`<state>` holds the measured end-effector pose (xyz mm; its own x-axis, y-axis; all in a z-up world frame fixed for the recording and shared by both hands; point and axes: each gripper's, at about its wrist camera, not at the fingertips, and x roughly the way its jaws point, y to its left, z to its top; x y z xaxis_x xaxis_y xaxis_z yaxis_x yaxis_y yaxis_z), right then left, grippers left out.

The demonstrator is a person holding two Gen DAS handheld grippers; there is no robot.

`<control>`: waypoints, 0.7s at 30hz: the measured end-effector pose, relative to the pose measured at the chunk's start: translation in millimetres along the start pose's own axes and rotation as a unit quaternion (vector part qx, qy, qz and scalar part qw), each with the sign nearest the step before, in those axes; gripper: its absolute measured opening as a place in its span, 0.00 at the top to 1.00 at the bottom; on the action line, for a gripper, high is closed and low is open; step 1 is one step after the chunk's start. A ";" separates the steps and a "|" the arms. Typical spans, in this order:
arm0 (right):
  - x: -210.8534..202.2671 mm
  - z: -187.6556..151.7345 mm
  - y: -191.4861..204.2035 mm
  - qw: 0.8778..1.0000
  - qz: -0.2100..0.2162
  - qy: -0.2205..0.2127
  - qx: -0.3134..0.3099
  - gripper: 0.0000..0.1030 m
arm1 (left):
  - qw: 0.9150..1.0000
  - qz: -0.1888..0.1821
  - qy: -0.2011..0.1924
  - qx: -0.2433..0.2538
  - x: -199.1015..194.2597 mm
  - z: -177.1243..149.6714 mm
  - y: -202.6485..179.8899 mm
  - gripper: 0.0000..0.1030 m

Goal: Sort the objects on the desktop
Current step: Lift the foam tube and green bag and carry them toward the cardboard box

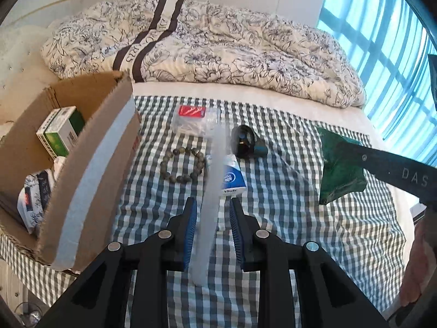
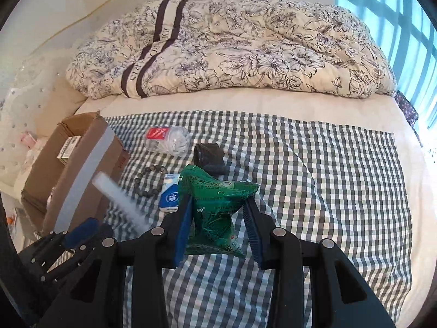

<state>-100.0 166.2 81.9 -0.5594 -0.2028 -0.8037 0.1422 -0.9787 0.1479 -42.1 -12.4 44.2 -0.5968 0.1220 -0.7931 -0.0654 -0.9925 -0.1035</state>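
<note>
left gripper straddles a translucent white tube; cardboard box at its left; bead bracelet beyond.

Green packet: I read "999" in white on its front — the rest of the print is too fine for me.
Blue-and-white tissue pack: I make out "Vinda".
Right gripper's arm: "DAS" in pale letters — cut off at the edge.
Duvet stripe: I read "PARIS", lettering running lengthwise.
</note>
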 end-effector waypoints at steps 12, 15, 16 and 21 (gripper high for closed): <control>-10.8 -3.8 -2.3 1.000 0.006 -0.007 0.004 0.64 | 1.000 0.005 0.003 -0.003 9.3 -12.1 -1.9 0.12; -5.2 -8.2 -3.8 1.000 0.003 0.001 0.003 0.64 | 1.000 0.000 0.011 -0.008 31.2 -24.8 -3.4 0.08; -3.0 -10.1 -4.6 1.000 0.003 0.004 0.002 0.64 | 1.000 -0.003 0.020 -0.010 40.6 -29.1 -3.4 0.08; 10.8 -15.3 -12.5 1.000 -0.005 0.020 0.004 0.64 | 0.999 -0.007 0.042 -0.028 79.9 -49.0 4.8 0.08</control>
<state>-95.3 176.7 62.6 -0.5271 -0.1913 -0.8280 0.1298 -0.9810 0.1440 -50.9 -6.9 -49.0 -0.5267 0.1381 -0.8388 -0.0270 -0.9889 -0.1458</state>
